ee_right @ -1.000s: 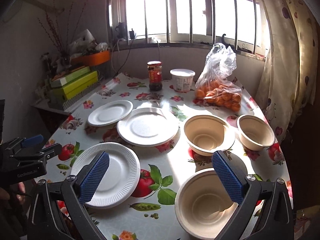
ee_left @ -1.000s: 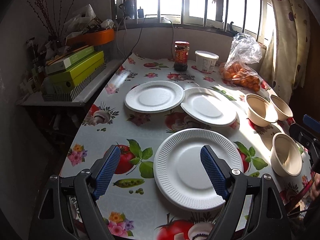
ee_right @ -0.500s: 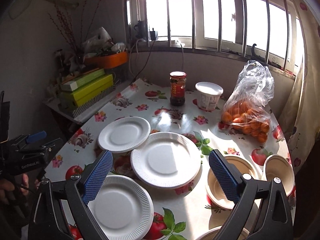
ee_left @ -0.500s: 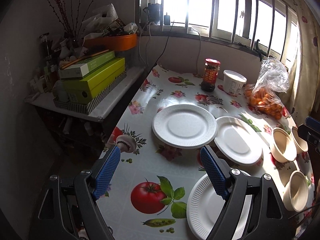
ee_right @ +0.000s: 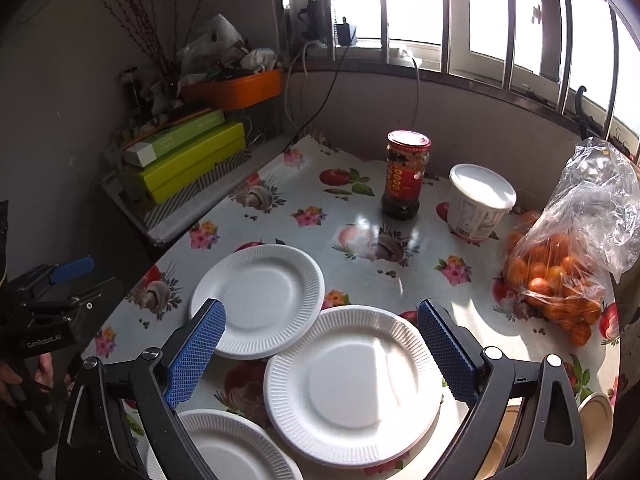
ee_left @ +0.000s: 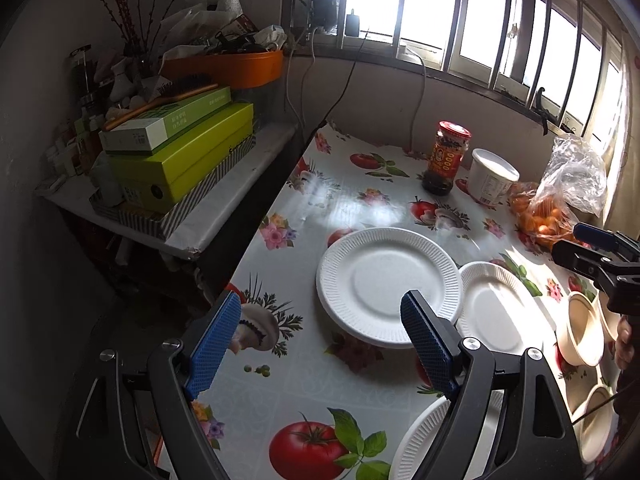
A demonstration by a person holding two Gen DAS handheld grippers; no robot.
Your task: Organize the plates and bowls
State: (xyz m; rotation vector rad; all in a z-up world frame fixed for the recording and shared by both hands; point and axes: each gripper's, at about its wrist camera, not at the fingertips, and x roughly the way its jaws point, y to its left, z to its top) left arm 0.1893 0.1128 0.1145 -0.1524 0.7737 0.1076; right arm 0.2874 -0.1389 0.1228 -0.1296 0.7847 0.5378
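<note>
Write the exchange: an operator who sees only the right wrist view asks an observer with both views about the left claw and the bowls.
Operator: Is the left claw holding anything?
Observer: No. The left claw is open and empty, over the tablecloth near the leftmost paper plate.
Operator: My view cuts off the bowls. Are they stacked?
Observer: Not yet. In the left wrist view one paper bowl stands apart from a nearer paper bowl, both right of the plates.
</note>
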